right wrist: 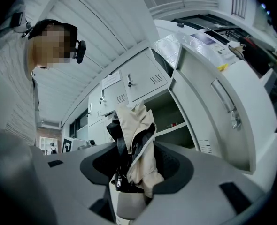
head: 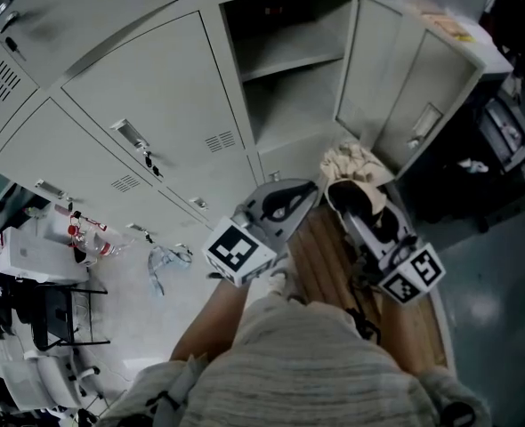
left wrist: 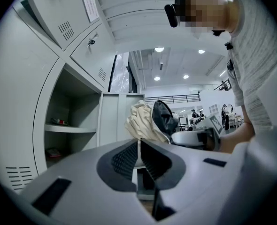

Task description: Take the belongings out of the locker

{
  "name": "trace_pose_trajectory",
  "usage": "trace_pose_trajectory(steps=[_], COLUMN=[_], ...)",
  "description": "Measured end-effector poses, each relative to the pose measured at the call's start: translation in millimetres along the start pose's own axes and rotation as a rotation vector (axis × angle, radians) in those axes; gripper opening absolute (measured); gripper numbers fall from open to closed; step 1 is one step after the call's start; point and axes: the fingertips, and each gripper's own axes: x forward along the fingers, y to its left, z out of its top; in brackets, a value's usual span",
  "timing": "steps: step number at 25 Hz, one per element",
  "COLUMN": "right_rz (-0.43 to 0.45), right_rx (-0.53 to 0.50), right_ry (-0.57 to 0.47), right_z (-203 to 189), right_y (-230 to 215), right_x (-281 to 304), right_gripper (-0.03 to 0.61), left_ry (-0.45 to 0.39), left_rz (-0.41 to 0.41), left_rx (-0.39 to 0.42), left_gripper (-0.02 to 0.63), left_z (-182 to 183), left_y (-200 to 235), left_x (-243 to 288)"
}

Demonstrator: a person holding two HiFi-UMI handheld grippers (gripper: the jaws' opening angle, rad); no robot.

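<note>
As the head view shows, the cloth (head: pixel 356 163) is already outside the locker (head: pixel 289 69), bunched at the tip of the right gripper (head: pixel 353 189). In its own view the left gripper (left wrist: pixel 138 146) has jaws almost together, nothing between them. In the right gripper view the jaws clamp the cloth's folds; it looks soft, light and floppy, so I judge a thick bunch gives the safest hold

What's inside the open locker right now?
In the open locker: a small item on the shelf, a reddish one beneath it. Deeper corners are shadowed, unreadable.
</note>
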Motion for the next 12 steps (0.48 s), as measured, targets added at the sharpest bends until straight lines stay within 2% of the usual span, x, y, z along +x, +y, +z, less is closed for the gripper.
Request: trace_pose_trajectory(steps=[12], right_rz=[0.051], right_rx=[0.014], right_ry=[0.027], right_z=[-11.8], right_y=[18.7], right_x=[-1.5], right_gripper=[0.199], left_ry=[0.008], left_rz=[0.02], left_rx=[-0.009], left_gripper=[0.005], left_z=[-8.3], left_y=[-9.8], left_x=[-18.7])
